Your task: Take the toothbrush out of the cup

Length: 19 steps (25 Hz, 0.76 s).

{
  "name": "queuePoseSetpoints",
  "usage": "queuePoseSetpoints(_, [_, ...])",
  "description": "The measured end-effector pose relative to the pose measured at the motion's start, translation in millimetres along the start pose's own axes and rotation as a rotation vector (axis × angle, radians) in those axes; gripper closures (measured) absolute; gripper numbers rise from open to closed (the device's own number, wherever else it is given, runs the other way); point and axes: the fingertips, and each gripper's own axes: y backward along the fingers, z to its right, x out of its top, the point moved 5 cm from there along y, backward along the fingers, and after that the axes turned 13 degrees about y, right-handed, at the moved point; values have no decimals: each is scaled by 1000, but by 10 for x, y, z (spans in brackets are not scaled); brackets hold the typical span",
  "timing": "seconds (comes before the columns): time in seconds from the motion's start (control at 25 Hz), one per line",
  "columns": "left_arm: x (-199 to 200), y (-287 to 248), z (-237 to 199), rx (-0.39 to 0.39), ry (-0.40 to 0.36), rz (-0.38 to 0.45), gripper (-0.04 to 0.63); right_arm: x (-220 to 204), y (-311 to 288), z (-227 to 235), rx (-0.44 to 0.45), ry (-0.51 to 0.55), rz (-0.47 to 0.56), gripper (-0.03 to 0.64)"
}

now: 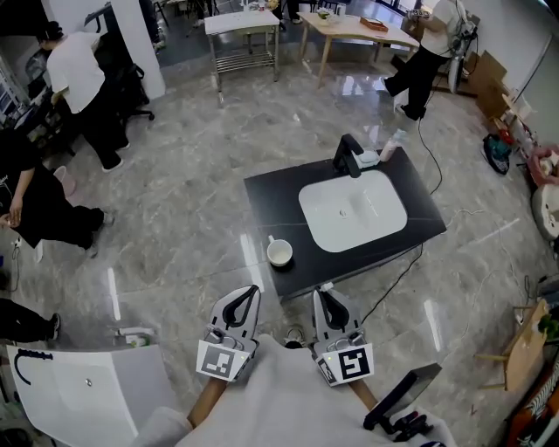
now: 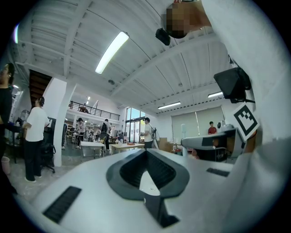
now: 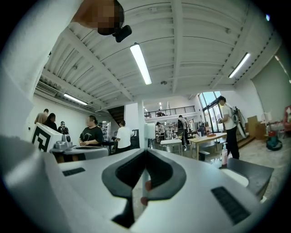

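Observation:
A white cup (image 1: 279, 252) stands at the near left corner of a black counter (image 1: 271, 196) with a white basin (image 1: 354, 209) and a black tap (image 1: 348, 155). I cannot make out a toothbrush in the cup from here. Both grippers are held level, close to my body and short of the counter's near edge. My left gripper (image 1: 254, 289) (image 2: 146, 151) is shut with nothing in it. To the right of it, my right gripper (image 1: 322, 292) (image 3: 145, 152) is shut and empty too. Neither gripper view shows the cup.
A pinkish bottle (image 1: 390, 144) (image 3: 223, 156) stands beside the tap. A second white basin unit (image 1: 79, 384) is at my near left. A cable (image 1: 432, 161) trails from the counter across the floor. Several people stand around, by tables (image 1: 242, 22) at the back.

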Motion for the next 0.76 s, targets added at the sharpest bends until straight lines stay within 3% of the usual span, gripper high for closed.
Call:
queuePoseSetpoints(0.16, [-43, -1, -15, 12, 33, 4, 600, -30, -15, -13, 6, -1, -4, 603])
queuePoseSetpoints(0.4, [-61, -2, -25, 1, -28, -15, 600, -37, -46, 3, 13, 8, -2, 603])
queuePoseSetpoints(0.56, [-2, -23, 8, 11, 28, 10, 600, -35, -55, 13, 15, 10, -3, 603])
queuePoseSetpoints(0.76, [-158, 38, -35, 4, -43, -36, 600, -42, -55, 19, 18, 9, -3, 603])
